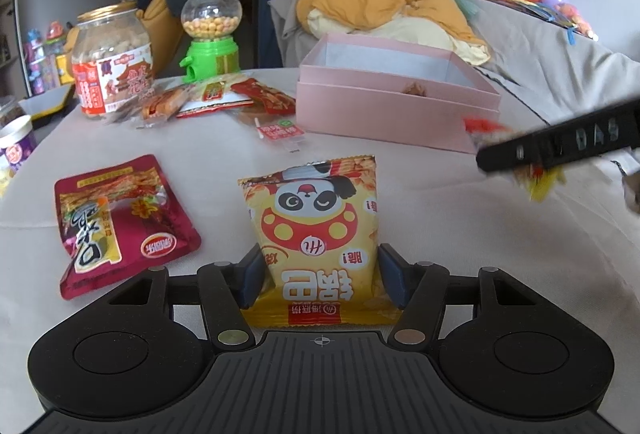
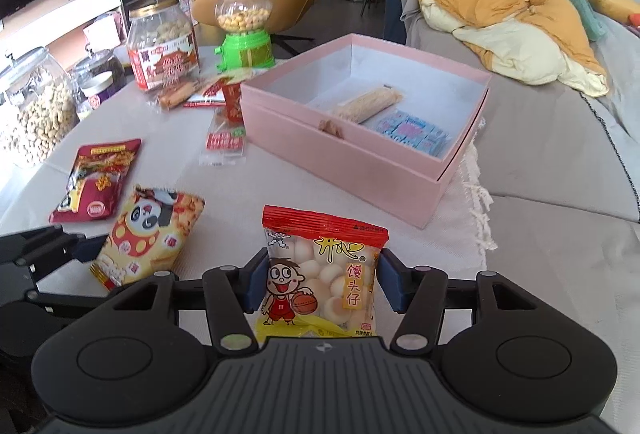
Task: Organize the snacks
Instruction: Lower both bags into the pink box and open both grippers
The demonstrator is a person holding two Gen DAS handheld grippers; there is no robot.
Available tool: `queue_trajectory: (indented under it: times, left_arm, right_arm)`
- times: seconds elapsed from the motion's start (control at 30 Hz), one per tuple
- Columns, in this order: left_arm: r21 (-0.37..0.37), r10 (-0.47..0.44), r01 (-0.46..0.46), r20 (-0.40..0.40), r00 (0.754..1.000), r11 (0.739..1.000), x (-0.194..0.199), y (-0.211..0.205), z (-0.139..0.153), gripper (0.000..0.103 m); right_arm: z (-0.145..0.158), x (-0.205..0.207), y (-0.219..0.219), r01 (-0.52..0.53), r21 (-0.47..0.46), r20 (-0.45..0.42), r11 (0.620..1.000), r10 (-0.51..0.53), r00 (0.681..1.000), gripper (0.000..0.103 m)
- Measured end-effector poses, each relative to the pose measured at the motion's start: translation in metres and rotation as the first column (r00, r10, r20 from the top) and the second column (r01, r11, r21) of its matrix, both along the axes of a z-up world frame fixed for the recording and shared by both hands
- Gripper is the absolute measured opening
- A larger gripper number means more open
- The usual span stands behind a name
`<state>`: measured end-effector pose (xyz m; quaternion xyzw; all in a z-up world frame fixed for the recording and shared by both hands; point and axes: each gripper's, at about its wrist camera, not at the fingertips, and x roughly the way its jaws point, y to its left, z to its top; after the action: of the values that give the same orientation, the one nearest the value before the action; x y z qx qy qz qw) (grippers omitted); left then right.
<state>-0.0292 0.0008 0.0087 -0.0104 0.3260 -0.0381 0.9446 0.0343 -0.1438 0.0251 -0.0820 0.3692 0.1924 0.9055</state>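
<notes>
Cloth-covered table [image 2: 360, 193]; left claw [image 1: 320, 280] gripping panda bag [image 1: 316, 234], right claw [image 2: 322, 284] clamping bun packet [image 2: 320, 274].

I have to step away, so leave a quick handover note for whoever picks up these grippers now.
Right gripper: shut on the bun snack bag, lifted, near the pink box.
Left gripper: fingers either side of the panda bag on the table; grip unclear.
Done: a wafer pack and blue pack lie in the box.
Left: both bags, the red bag, and small packets by the jar.
</notes>
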Motion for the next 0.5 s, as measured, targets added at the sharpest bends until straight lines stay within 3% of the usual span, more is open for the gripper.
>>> queue_trajectory:
  times: [0.17, 0.33, 0.37, 0.43, 0.5]
  left_arm:
    - [-0.057, -0.051, 0.055, 0.083, 0.995, 0.997, 0.02, 0.004, 0.034, 0.063]
    - [-0.146, -0.091, 0.12, 0.192, 0.977, 0.982, 0.099, 0.013, 0.091, 0.064]
    - [-0.187, -0.085, 0.121, 0.188, 0.979, 0.975, 0.123, 0.016, 0.096, 0.065]
    - [-0.256, -0.067, 0.087, 0.085, 0.994, 0.963, 0.177, 0.017, 0.094, 0.064]
    - [-0.295, -0.147, 0.132, -0.032, 0.989, 0.946, 0.216, 0.014, 0.081, 0.064]
  right_arm:
    - [0.035, 0.012, -0.003, -0.003, 0.017, 0.089, 1.0, 0.002, 0.996, 0.056]
    - [0.073, 0.059, -0.002, 0.05, 0.034, 0.178, 0.998, -0.055, 0.982, 0.056]
    - [0.076, 0.07, -0.001, 0.066, 0.033, 0.186, 0.997, -0.071, 0.98, 0.056]
    - [0.077, 0.099, 0.0, 0.079, 0.046, 0.173, 0.996, -0.086, 0.981, 0.057]
    - [0.071, 0.124, -0.001, 0.082, 0.046, 0.122, 0.996, -0.087, 0.989, 0.062]
